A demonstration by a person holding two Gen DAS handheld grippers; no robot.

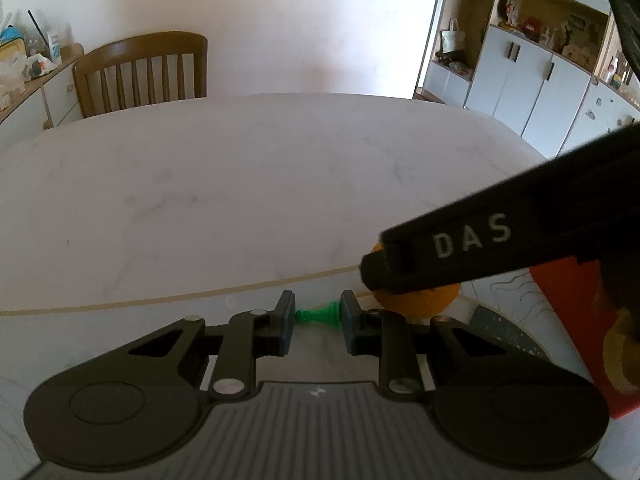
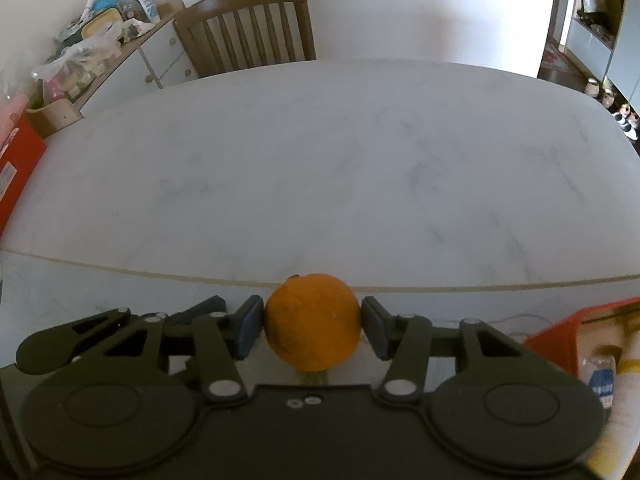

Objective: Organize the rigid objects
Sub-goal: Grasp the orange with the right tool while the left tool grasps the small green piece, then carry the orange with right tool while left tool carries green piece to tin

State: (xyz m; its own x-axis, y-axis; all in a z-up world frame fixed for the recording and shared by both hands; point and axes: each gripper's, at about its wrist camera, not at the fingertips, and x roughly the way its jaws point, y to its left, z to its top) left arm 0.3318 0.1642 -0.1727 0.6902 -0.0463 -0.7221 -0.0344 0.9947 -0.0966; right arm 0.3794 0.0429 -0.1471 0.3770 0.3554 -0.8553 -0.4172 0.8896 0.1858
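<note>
A small green chess-pawn-shaped piece lies on its side on the white marble table. My left gripper is shut on it, one pad at each end. Just to its right sits an orange, partly hidden by one black finger of my right gripper reaching over it. In the right wrist view the orange rests on the table, and my right gripper is shut on it with both blue pads against its sides.
A red box stands close on the right, with yellow and white containers by it. A dark round plate lies beside the orange. A wooden chair stands at the far edge, and a cluttered sideboard at the left.
</note>
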